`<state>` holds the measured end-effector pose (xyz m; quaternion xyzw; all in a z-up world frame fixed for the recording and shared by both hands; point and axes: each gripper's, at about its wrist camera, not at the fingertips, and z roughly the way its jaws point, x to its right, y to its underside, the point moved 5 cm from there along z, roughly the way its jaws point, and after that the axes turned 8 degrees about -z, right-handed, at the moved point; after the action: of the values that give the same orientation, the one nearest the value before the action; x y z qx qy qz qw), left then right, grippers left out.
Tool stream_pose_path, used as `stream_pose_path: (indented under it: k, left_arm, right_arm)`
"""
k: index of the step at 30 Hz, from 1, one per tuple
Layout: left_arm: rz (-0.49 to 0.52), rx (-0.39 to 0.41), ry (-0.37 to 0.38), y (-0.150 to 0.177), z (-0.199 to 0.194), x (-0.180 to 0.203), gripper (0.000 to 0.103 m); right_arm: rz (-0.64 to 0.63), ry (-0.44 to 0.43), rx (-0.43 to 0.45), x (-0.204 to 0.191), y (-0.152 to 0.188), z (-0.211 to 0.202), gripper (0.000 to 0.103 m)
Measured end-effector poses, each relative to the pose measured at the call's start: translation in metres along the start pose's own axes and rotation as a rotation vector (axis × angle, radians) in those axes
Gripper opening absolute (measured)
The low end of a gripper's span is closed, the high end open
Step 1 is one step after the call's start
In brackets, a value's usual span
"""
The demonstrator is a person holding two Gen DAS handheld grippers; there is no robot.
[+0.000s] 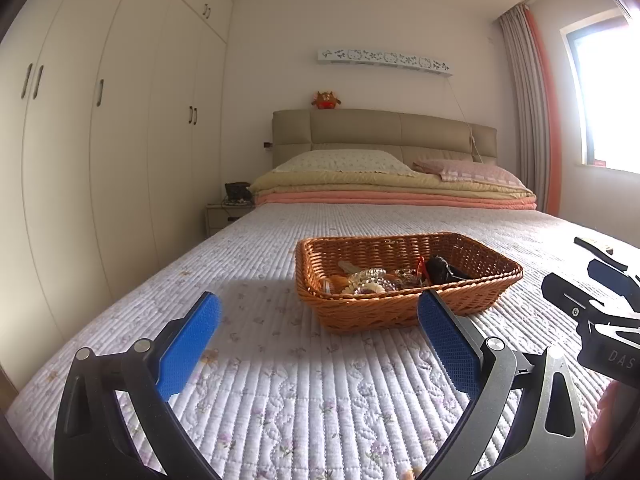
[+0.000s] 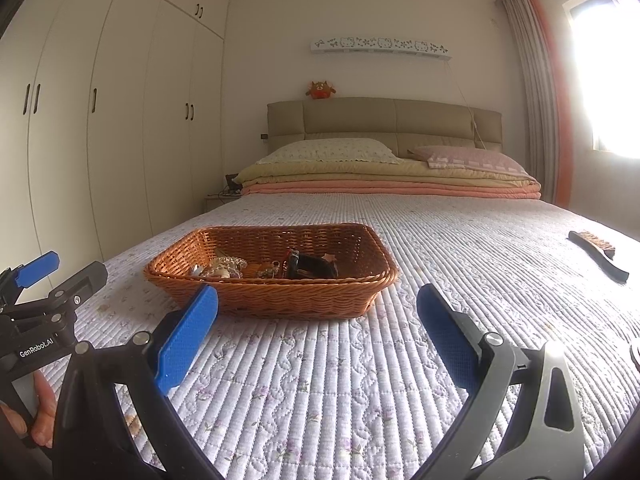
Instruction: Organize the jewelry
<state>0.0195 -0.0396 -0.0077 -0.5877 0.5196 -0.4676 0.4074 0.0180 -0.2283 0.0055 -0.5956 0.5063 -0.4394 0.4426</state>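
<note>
Jewelry [image 1: 380, 278] sits heaped in the wicker basket [image 1: 400, 312] mid-bed, and I can't sort beads from clips because the near wall hides the lower pieces. On my feeds the left gripper [image 1: 318, 344] hovers over the quilt [image 1: 280, 392] with jaws spread wide and empty, basket just beyond; the right gripper [image 2: 318, 340] hangs likewise agape, nearer the bed's right side, where a brush [image 2: 598, 254] lies far right.

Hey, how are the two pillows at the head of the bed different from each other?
The left pillow is cream with a tiny floral print; the right pillow is dusty pink with a paler checked band along its near edge. The left pillow sits below the stuffed toy on the headboard; the right pillow lies nearer the curtain. Both lie flat on the folded blankets.
</note>
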Motion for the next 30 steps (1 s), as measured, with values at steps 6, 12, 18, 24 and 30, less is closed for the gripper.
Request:
stream_pose_path:
  k: [6, 12, 18, 24, 30]
  left_arm:
    - [-0.001, -0.007, 0.001, 0.0017, 0.0002, 0.0002, 0.096]
    - [-0.005, -0.014, 0.000, 0.0027, 0.0013, 0.0004, 0.096]
    - [-0.008, -0.020, 0.000, 0.0027, 0.0023, -0.0001, 0.096]
    - [-0.008, -0.020, 0.000, 0.0025, 0.0027, -0.0002, 0.096]
    - [-0.010, -0.025, 0.000, 0.0032, 0.0031, -0.0009, 0.096]
  right_arm:
    - [0.000, 0.000, -0.001, -0.0001, 0.0001, 0.0002, 0.095]
    - [0.001, -0.001, -0.005, -0.0001, 0.0009, 0.0010, 0.095]
    - [0.002, -0.002, -0.008, 0.0008, 0.0012, 0.0014, 0.095]
    - [0.002, -0.002, -0.009, 0.0008, 0.0013, 0.0013, 0.095]
    - [0.003, -0.003, -0.009, 0.0010, 0.0010, 0.0013, 0.095]
